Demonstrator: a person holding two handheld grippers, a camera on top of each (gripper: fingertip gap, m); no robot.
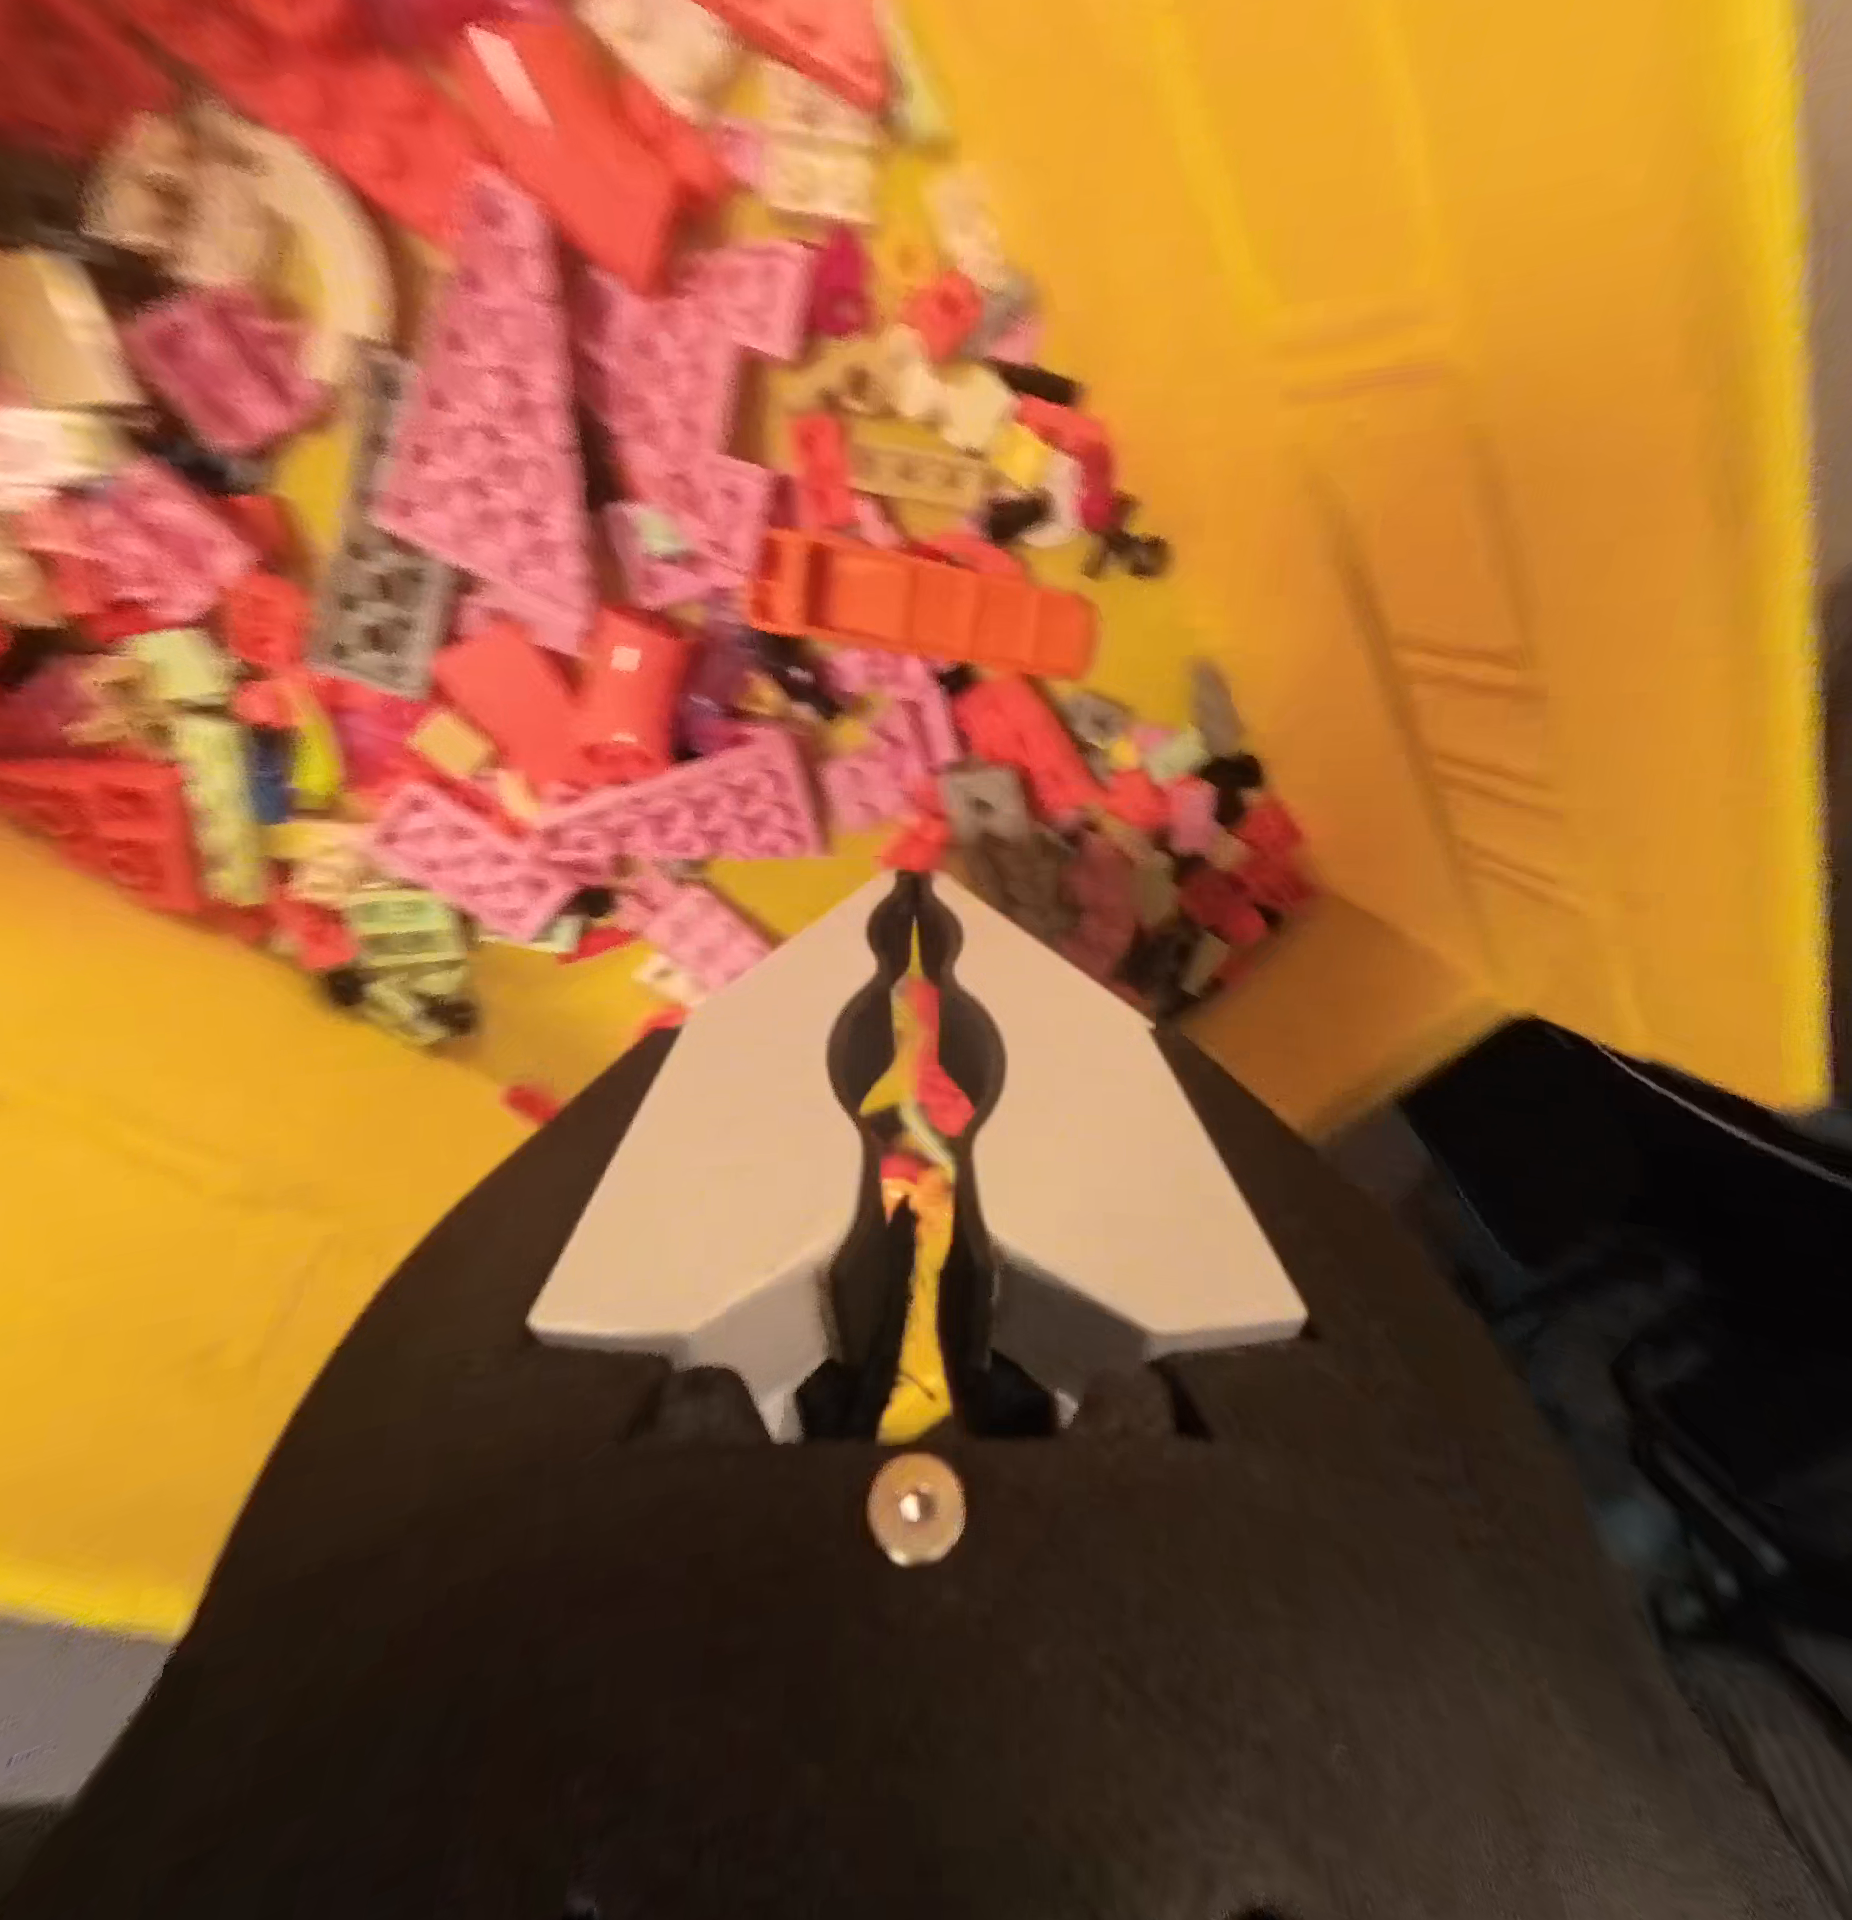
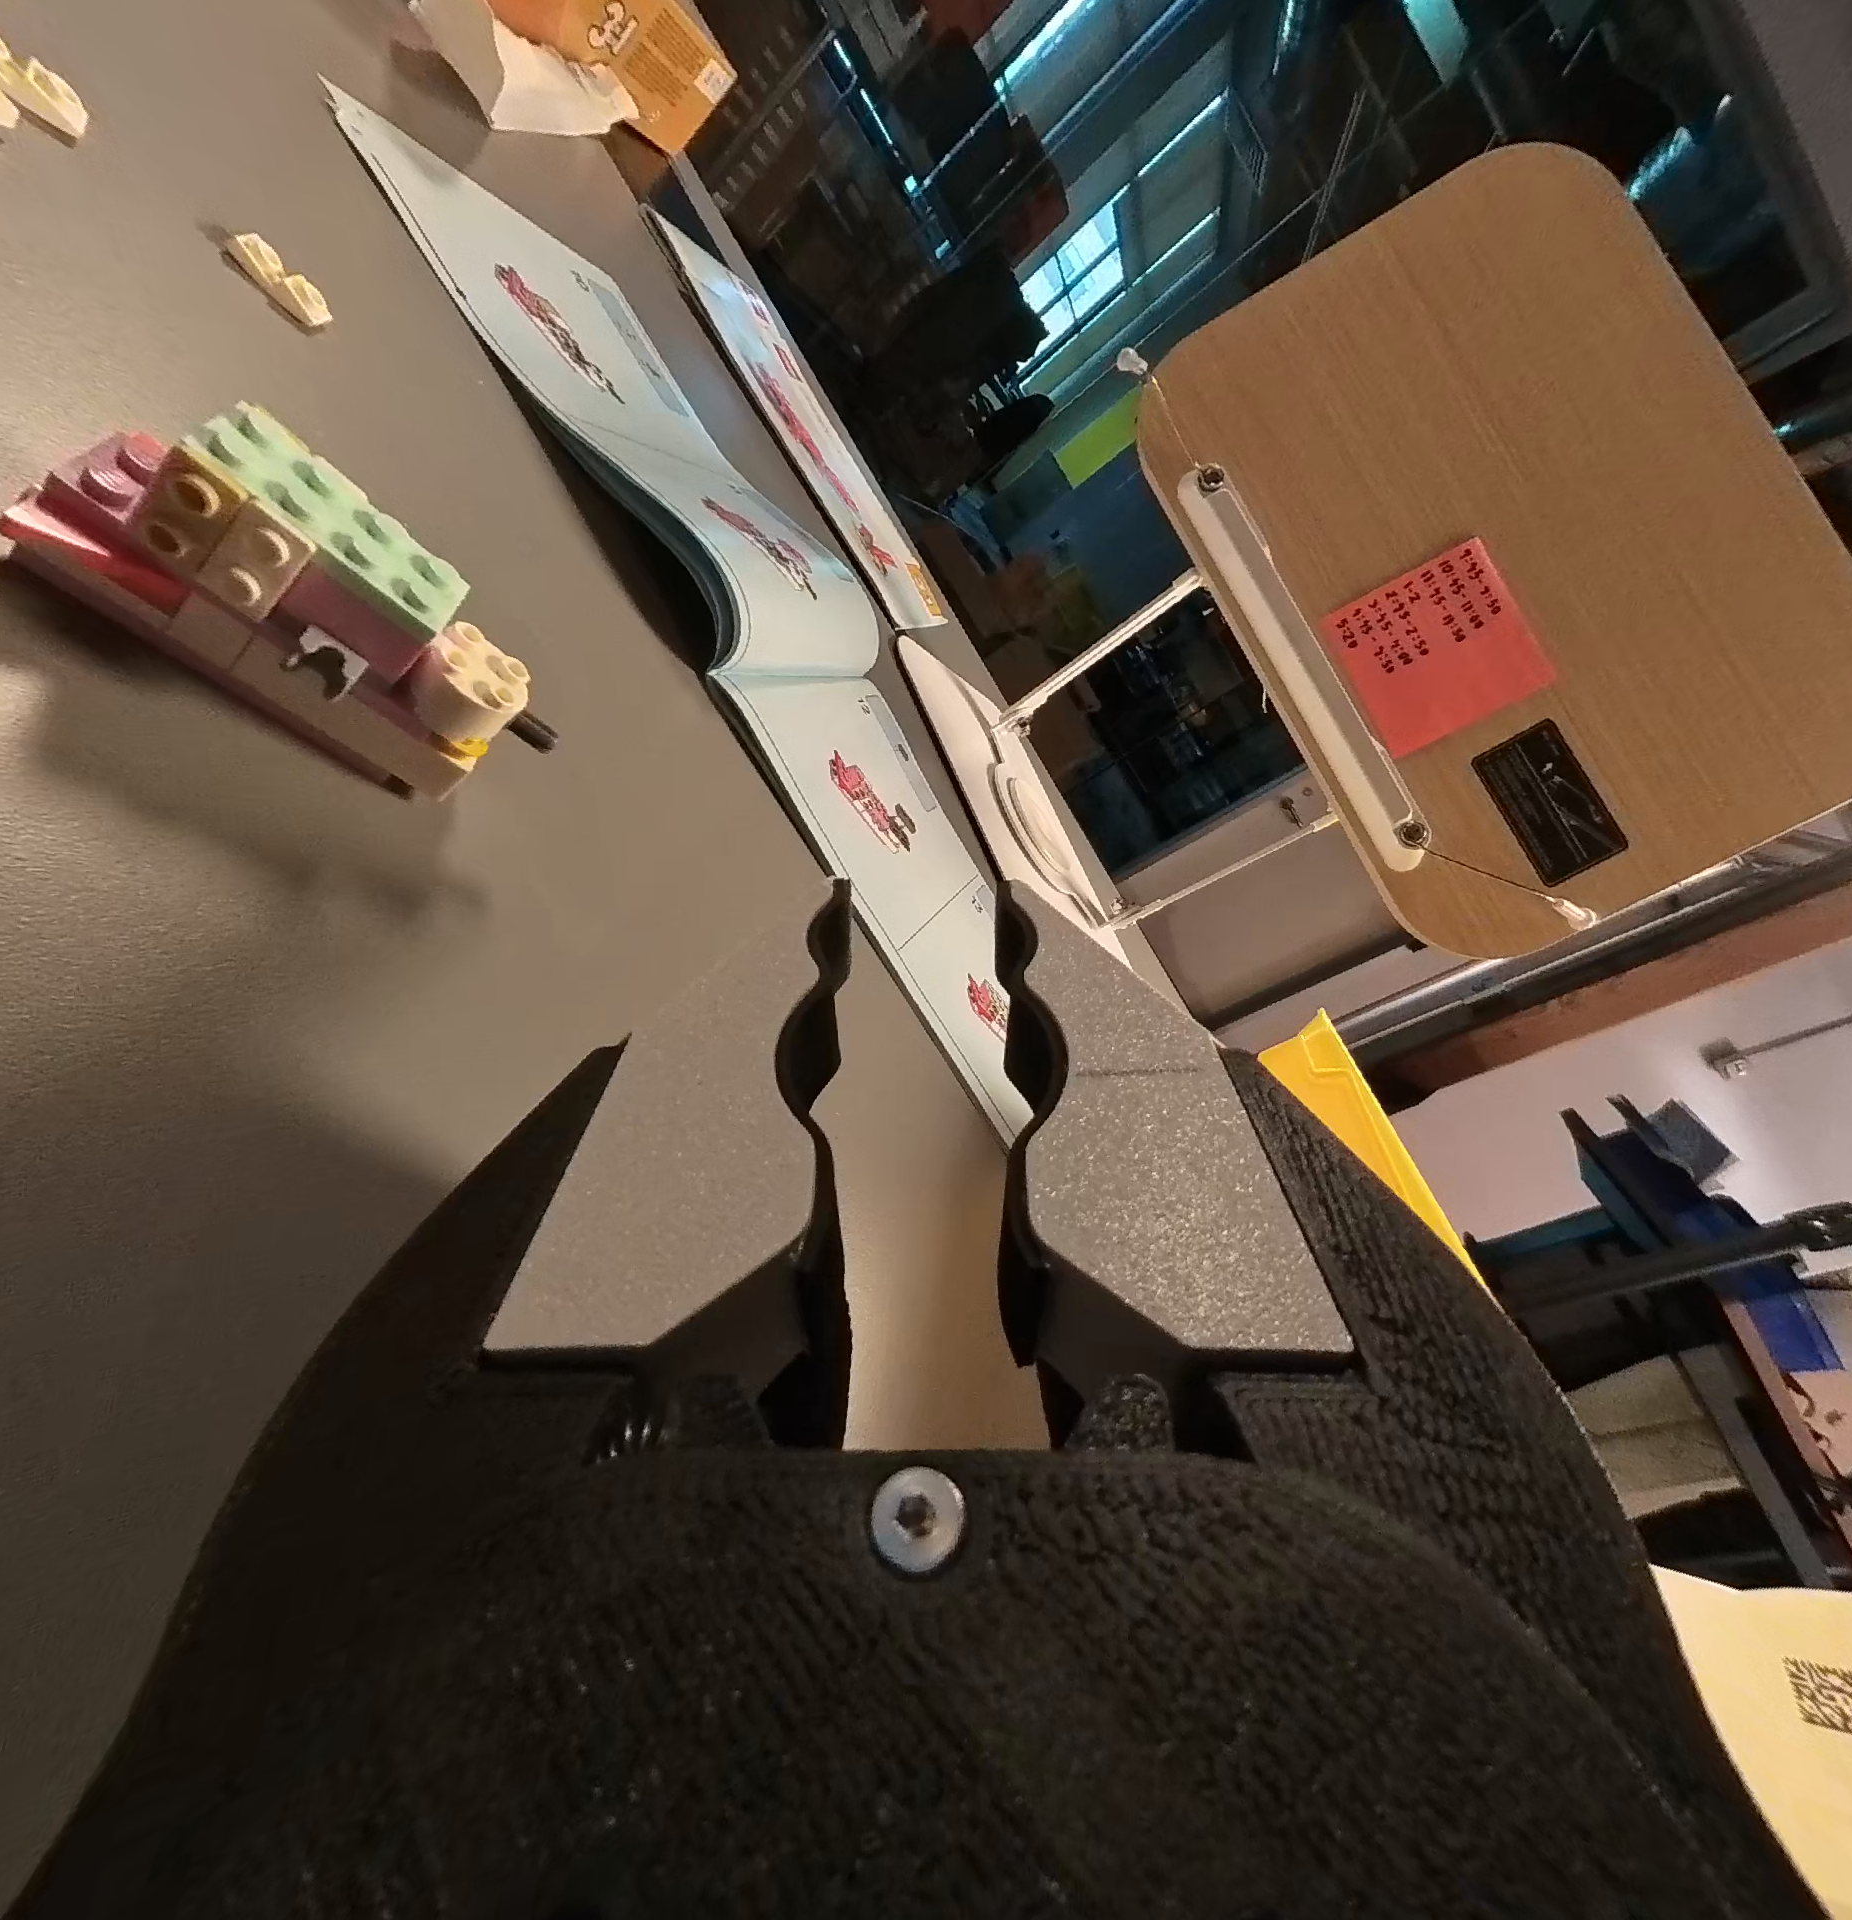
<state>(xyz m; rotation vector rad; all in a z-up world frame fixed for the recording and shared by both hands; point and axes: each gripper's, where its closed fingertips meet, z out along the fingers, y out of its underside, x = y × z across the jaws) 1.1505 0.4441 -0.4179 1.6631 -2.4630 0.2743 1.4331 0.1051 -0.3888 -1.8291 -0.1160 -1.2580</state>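
While the left gripper (image 1: 909, 881) hung with its pale fingers pressed together inside a yellow plastic bin (image 1: 1421, 416), its tips sat at a small red brick piece (image 1: 917, 847) on the edge of a blurred heap of pink, red and grey toy bricks (image 1: 548, 499); whether that piece was pinched could not be told. Over a dark grey tabletop (image 2: 278, 935), the right gripper (image 2: 924, 899) stood open with nothing between its fingers, tips above an open pale-blue instruction booklet (image 2: 797, 665), with a small pastel brick assembly (image 2: 278, 582) well off to its left.
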